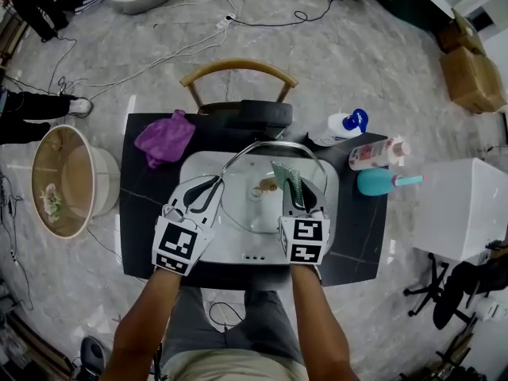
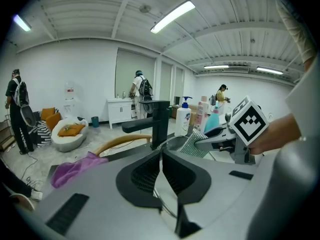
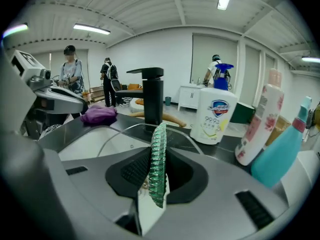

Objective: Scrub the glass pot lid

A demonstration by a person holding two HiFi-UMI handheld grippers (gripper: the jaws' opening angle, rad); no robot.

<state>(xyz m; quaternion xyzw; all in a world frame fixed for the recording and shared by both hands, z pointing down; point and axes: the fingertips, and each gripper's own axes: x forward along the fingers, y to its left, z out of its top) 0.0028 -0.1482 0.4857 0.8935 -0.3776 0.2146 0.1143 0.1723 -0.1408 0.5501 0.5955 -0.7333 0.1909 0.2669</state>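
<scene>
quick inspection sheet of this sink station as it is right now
surface: dark table with white sink and black faucet
job's things: glass pot lid held over the sink; green scrub pad over it
clutter: purple cloth; pump bottle, pink bottle, teal bottle
grippers: left tool shut on the lid's rim; right tool shut on the scrub pad
cables: loose leads on the floor
surroundings: chair, round tub, cardboard boxes, people behind
</scene>
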